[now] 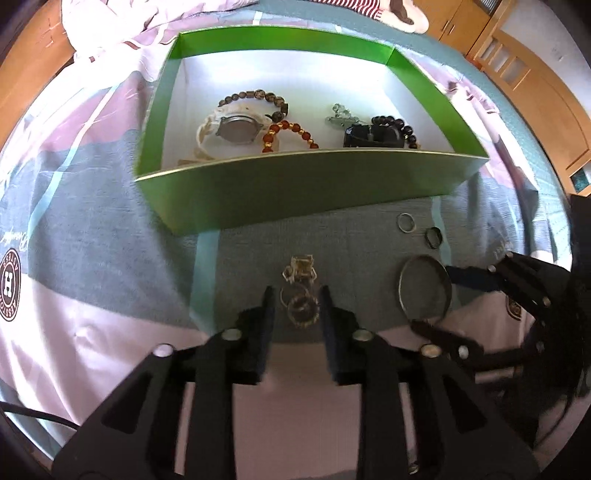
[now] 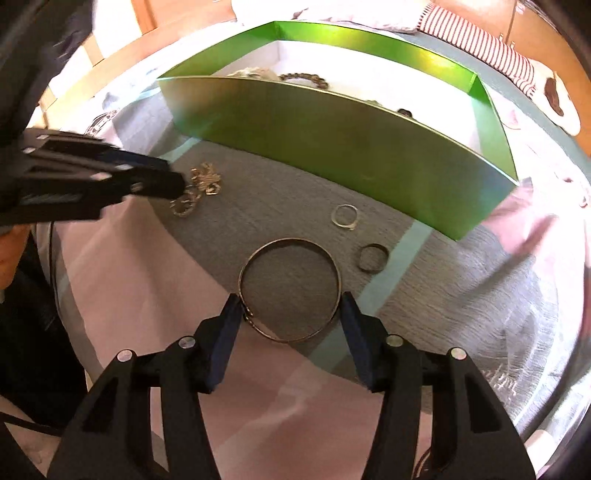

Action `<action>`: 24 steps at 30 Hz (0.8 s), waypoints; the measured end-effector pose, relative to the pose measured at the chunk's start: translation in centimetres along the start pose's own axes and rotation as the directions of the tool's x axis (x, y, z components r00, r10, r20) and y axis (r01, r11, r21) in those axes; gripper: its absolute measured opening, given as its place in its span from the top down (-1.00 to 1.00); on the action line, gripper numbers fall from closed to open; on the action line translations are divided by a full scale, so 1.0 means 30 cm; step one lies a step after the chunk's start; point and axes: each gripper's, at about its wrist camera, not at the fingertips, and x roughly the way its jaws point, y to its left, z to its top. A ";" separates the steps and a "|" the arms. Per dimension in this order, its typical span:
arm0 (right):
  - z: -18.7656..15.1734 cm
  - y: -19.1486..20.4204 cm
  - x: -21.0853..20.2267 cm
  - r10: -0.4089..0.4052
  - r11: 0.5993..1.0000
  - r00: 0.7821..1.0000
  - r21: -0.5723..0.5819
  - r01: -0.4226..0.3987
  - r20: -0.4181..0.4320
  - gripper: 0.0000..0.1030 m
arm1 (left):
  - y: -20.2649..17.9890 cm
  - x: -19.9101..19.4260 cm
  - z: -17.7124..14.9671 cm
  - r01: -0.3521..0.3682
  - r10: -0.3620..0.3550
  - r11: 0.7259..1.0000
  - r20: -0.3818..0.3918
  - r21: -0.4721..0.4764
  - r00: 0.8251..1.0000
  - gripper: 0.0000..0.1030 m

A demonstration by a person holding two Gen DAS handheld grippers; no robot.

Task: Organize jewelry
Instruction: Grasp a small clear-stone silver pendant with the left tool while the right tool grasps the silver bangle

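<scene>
A thin metal bangle (image 2: pixel 288 240) lies flat on the grey patch of the bedspread. My right gripper (image 2: pixel 291 302) spans it, one pad against each side, and it shows at the right edge of the left wrist view (image 1: pixel 434 299). A tangled gold chain piece (image 1: pixel 301 271) lies between the fingers of my left gripper (image 1: pixel 297 295), which is open, its pads off the piece. A silver ring (image 2: pixel 334 216) and a dark ring (image 2: pixel 362 258) rest beyond the bangle. The green box (image 1: pixel 295 192) stands just behind them all.
Inside the box lie a white-strapped watch (image 1: pixel 236 129), brown and amber bead bracelets (image 1: pixel 291 127) and a black piece (image 1: pixel 369 134). Crumpled bedding (image 1: pixel 110 22) and a striped cloth (image 2: pixel 480 33) sit behind the box. Wooden furniture (image 1: pixel 535 92) stands at the right.
</scene>
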 end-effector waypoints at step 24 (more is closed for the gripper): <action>-0.009 0.051 0.018 -0.054 0.997 0.997 -0.045 0.057 0.049 -0.10 | -0.091 0.100 0.046 -0.124 0.121 0.990 0.052 0.064 0.991 0.72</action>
